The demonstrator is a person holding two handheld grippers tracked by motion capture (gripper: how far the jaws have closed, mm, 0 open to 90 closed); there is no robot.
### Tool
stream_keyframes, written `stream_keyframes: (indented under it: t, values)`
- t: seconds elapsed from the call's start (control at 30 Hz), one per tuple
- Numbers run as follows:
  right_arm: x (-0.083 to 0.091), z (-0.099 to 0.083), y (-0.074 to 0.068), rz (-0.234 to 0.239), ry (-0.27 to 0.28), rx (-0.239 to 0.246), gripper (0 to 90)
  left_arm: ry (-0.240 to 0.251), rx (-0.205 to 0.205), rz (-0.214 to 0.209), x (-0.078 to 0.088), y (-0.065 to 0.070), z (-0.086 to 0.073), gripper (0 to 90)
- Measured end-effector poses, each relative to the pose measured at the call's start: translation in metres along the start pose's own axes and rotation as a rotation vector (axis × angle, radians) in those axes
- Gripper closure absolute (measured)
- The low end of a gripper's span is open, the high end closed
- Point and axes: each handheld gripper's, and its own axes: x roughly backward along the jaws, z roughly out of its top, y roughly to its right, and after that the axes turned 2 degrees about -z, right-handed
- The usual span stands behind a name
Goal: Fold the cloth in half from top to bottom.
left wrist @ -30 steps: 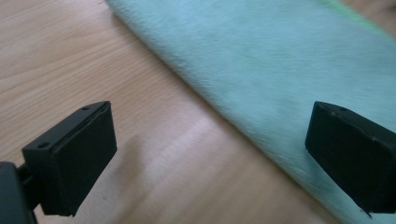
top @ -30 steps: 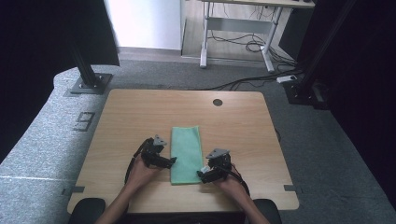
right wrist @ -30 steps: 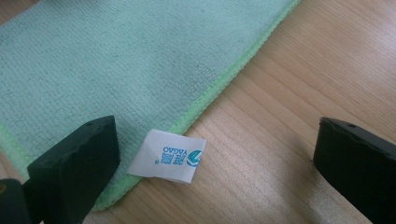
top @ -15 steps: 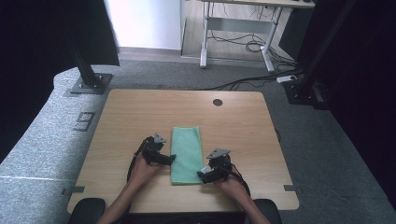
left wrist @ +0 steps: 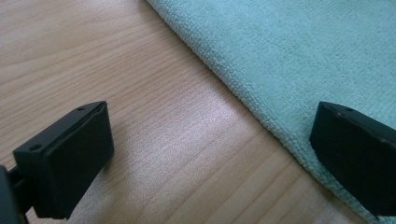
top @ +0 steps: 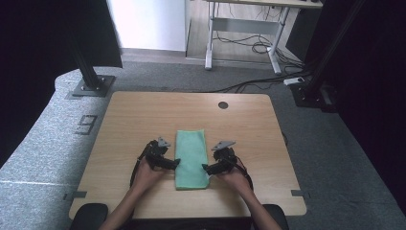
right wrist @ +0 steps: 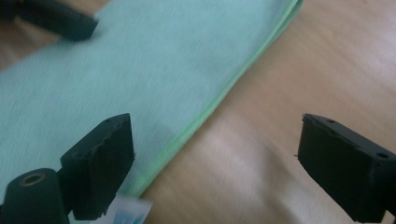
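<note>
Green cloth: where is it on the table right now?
In the high view the green cloth lies flat near the table's front edge, about mid-width, between the left gripper and right gripper, one at each long edge.

Count: one green folded cloth [top: 191, 158] at centre frame, on one wooden table [top: 129, 120]. Two grippers: left gripper [top: 168, 163] and right gripper [top: 214, 167], lower centre. One round hole [top: 223, 105] in the tabletop, upper centre.
</note>
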Motion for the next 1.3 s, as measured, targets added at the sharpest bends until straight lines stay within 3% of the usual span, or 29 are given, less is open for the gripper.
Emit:
stream_keyframes:
  t: [0.33,0.63,0.87,1.07,1.3]
  values:
    - [-0.016,0.039,0.021,-0.021,0.025,-0.016,26.8,-0.001,0.001,-0.001,0.0,0.0,0.0,0.0]
    - [-0.034,0.062,0.04,-0.013,0.006,-0.024,45.3,-0.001,-0.001,-0.001,0.0,0.0,0.0,0.0]
    - [-0.049,0.081,0.05,-0.017,0.014,-0.037,51.8,0.001,0.002,-0.002,0.0,0.0,0.0,0.0]
    - [-0.064,0.088,0.057,-0.026,-0.006,-0.042,55.9,0.001,0.002,-0.002,0.0,0.0,0.0,0.0]
    - [-0.079,0.085,0.067,-0.042,-0.027,-0.038,56.9,0.0,0.001,-0.001,0.0,0.0,0.0,0.0]
